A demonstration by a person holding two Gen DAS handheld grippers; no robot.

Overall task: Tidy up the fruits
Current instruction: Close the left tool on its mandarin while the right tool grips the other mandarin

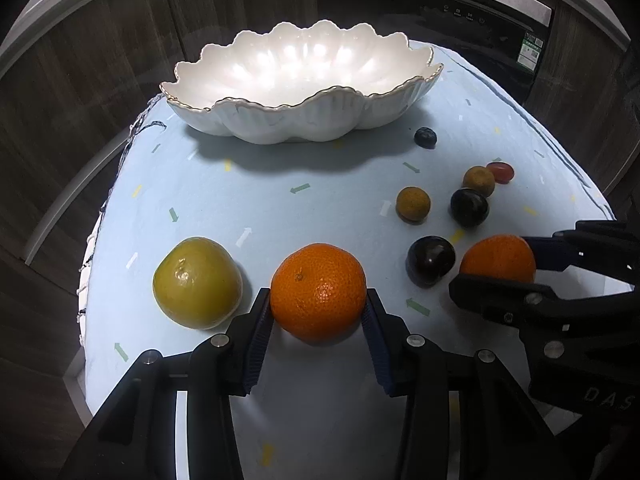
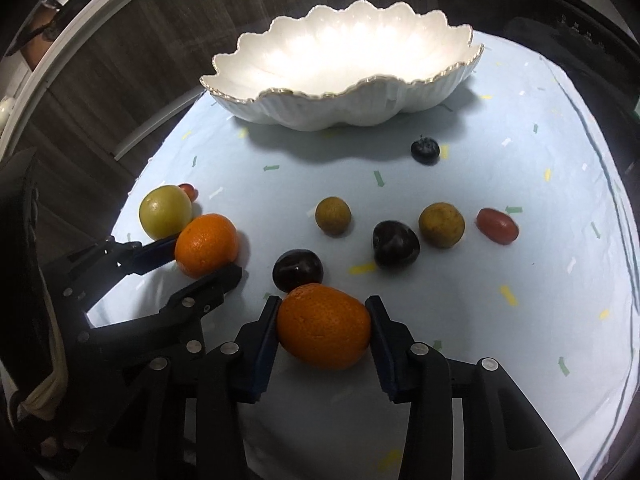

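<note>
a: left wrist view: the left gripper (image 1: 319, 312) has its pads pressed on both flanks of an orange (image 1: 318, 290), clamped, the fruit resting on the cloth between the fingers.

b: right wrist view: same on the other side. the right gripper (image 2: 323, 322) is closed on a second orange (image 2: 323, 326), pads touching both sides, a dark plum (image 2: 297, 270) just beyond its tips.

a: so the step in hand looks like the grasp itself, two oranges at once. neither appears lifted yet.

b: the next move calls for raising both and carrying them ahead to the scalloped white bowl (image 1: 224, 122), which stands empty well beyond the fingertips. the near rim is high, so the fruit should clear it before release.

a: left of the left gripper lies a green-yellow fruit (image 1: 197, 282); ahead of the right one sit another plum (image 2: 395, 243), two small brownish fruits (image 2: 333, 216), a red grape tomato (image 2: 497, 226) and a blueberry (image 2: 425, 151).

b: all on a pale blue cloth (image 2: 560, 280) with little arrow marks, draped over a small table. dark wood cabinets (image 1: 100, 60) and a black appliance panel (image 1: 432, 4) stand behind.
</note>
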